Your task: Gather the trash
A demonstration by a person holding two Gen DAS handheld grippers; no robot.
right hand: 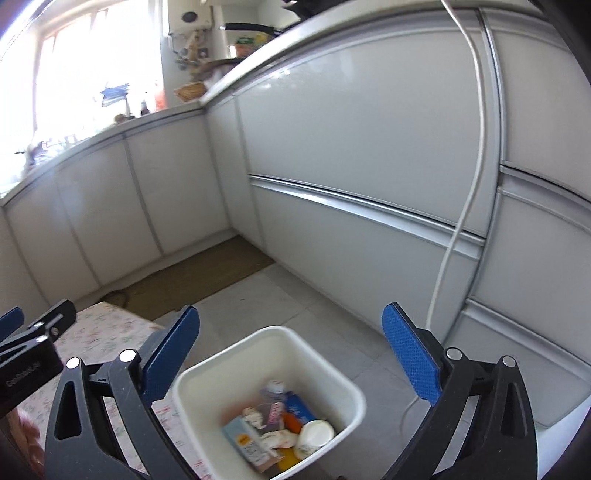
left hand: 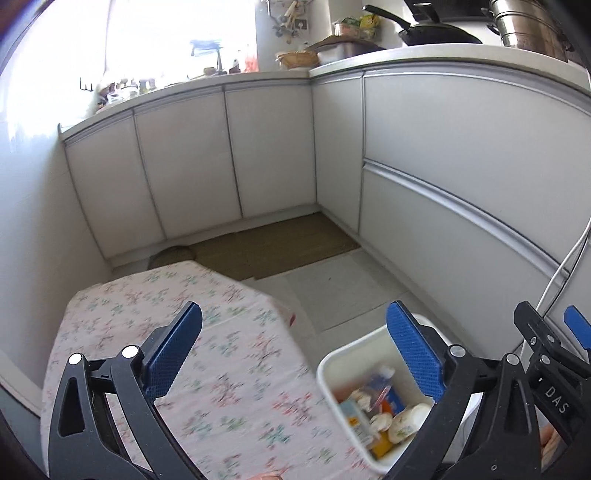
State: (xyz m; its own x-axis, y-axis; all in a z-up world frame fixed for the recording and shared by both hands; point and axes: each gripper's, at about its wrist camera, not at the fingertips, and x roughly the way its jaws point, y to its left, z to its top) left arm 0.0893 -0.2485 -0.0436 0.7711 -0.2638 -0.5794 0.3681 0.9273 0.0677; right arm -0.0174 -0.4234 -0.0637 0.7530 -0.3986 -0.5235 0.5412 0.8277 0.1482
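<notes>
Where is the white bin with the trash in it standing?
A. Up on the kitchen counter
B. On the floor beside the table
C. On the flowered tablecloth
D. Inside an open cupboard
B: the white bin stands on the grey floor tiles, next to the edge of the table with the flowered cloth.

I count one white square plastic bin (right hand: 236, 369), one floral-clothed table (left hand: 221, 332), one black frying pan (left hand: 436, 35), upper right.

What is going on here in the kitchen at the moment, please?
A person is collecting trash with two handheld grippers. Both the left gripper and the right gripper are open and empty above a white bin on the floor beside a floral-clothed table. Cartons, cups and wrappers already lie in it.
</notes>
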